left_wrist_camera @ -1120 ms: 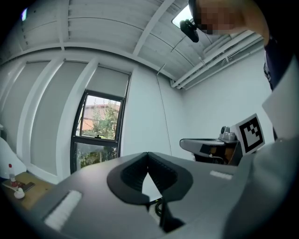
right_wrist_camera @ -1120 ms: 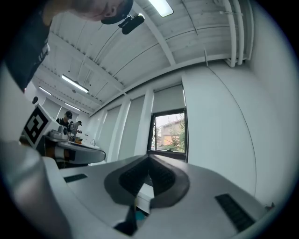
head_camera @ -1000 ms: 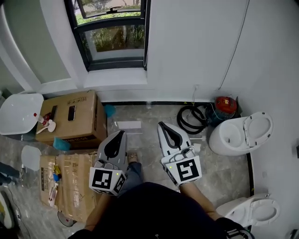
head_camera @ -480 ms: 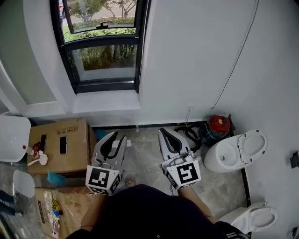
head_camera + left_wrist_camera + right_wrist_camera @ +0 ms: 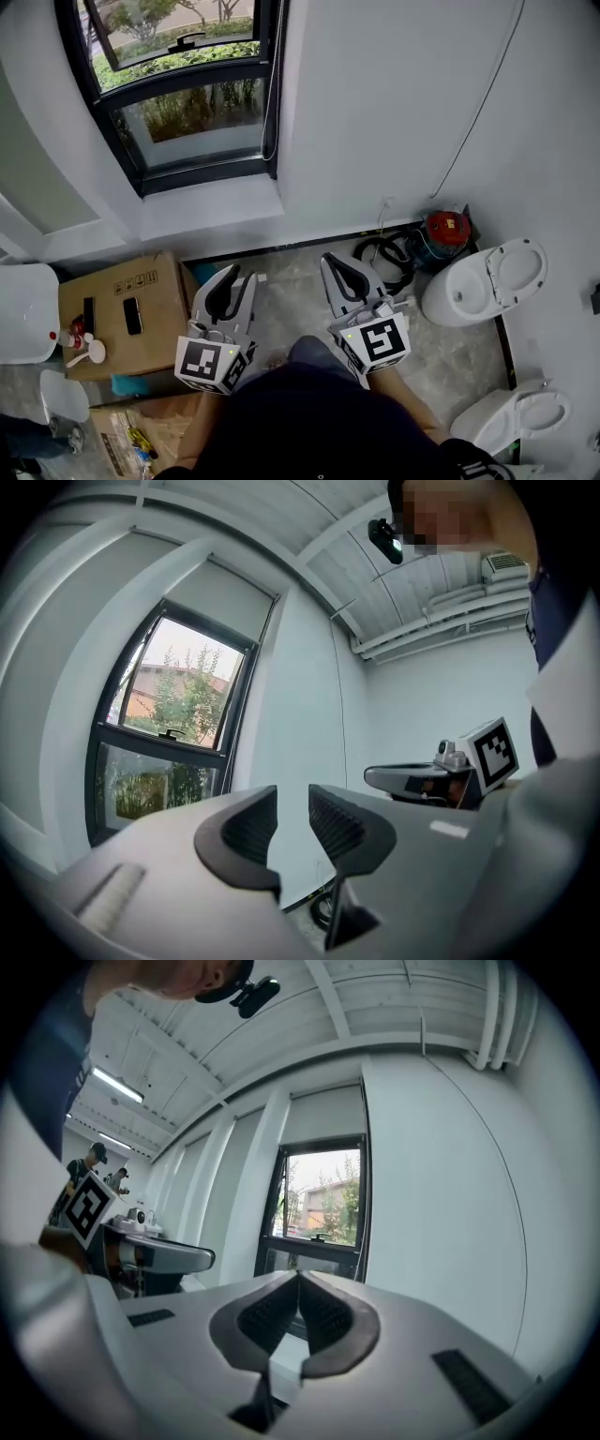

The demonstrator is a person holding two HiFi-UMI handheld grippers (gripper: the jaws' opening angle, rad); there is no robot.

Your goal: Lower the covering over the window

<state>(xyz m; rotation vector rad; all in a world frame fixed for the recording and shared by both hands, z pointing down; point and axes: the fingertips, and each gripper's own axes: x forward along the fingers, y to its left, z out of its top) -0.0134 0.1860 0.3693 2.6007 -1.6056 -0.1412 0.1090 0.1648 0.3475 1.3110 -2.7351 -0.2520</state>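
The black-framed window point(image 5: 178, 103) is in the white wall ahead, above a white sill point(image 5: 211, 202). Its pale roller covering point(image 5: 217, 594) is rolled high, across only the top of the window, and also shows in the right gripper view point(image 5: 323, 1115). A thin cord point(image 5: 272, 84) hangs along the frame's right edge. My left gripper point(image 5: 240, 273) is held level over the floor, short of the wall. Its jaws have just been opening, and nothing lies in the gap point(image 5: 292, 822). My right gripper point(image 5: 330, 259) is beside it, shut and empty point(image 5: 298, 1283). Neither touches the window or the cord.
A cardboard box point(image 5: 122, 309) with phones on top stands at the left, next to a white basin point(image 5: 21, 314). A red machine point(image 5: 447, 226) with a black hose point(image 5: 382, 251) and a toilet point(image 5: 487, 281) are at the right. A thin wire point(image 5: 478, 112) runs down the wall.
Both grippers have moved forward toward the window wall. The left gripper's jaws went from shut to open. The right gripper stayed shut.
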